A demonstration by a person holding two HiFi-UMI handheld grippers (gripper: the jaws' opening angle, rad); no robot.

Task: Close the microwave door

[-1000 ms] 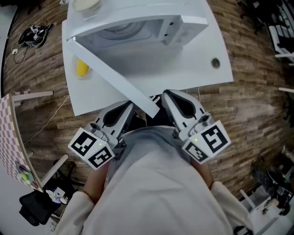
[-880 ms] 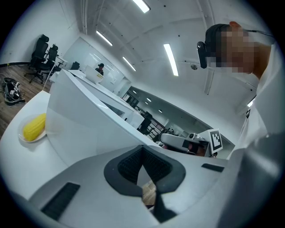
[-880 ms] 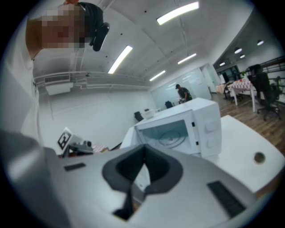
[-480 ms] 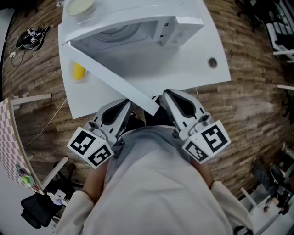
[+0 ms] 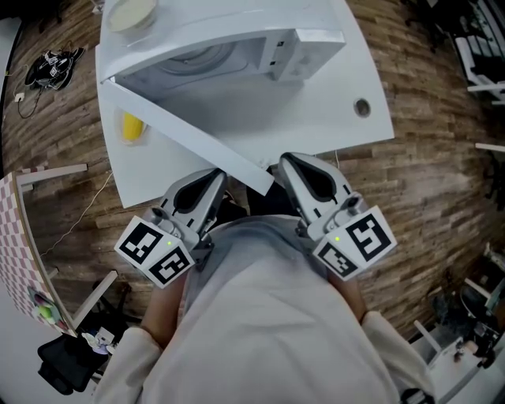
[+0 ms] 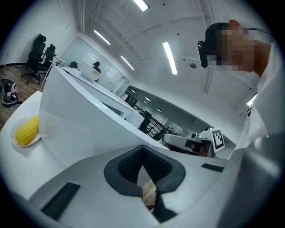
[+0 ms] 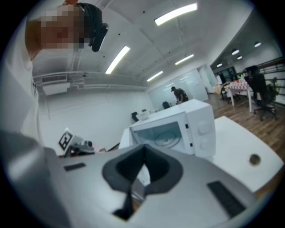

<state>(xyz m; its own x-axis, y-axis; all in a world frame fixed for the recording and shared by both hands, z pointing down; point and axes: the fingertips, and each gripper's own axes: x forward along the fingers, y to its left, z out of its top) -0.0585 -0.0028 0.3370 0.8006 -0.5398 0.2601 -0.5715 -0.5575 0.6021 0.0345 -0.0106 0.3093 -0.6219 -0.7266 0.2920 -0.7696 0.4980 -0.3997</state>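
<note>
A white microwave (image 5: 237,47) stands on a white table (image 5: 339,134) with its door (image 5: 185,130) swung wide open toward me. The door's free edge reaches past the table's front edge. My left gripper (image 5: 218,177) is held low against my chest, just below and left of the door's tip, jaws shut on nothing. My right gripper (image 5: 286,162) sits just right of that tip, also shut and empty. In the left gripper view the door (image 6: 89,129) fills the space ahead of the left gripper (image 6: 142,149). Ahead of the right gripper (image 7: 143,149) is the microwave (image 7: 178,129), its cavity open.
A yellow corn cob (image 5: 130,125) lies on a plate on the table left of the door. A pale dish (image 5: 131,12) rests on top of the microwave. The table has a round cable hole (image 5: 361,106). Cables (image 5: 43,63) lie on the wooden floor, and a checkered board (image 5: 20,237) stands left.
The table and microwave have drifted slightly left in the head view. The door stays open at the same angle, and both grippers keep their places by my chest.
</note>
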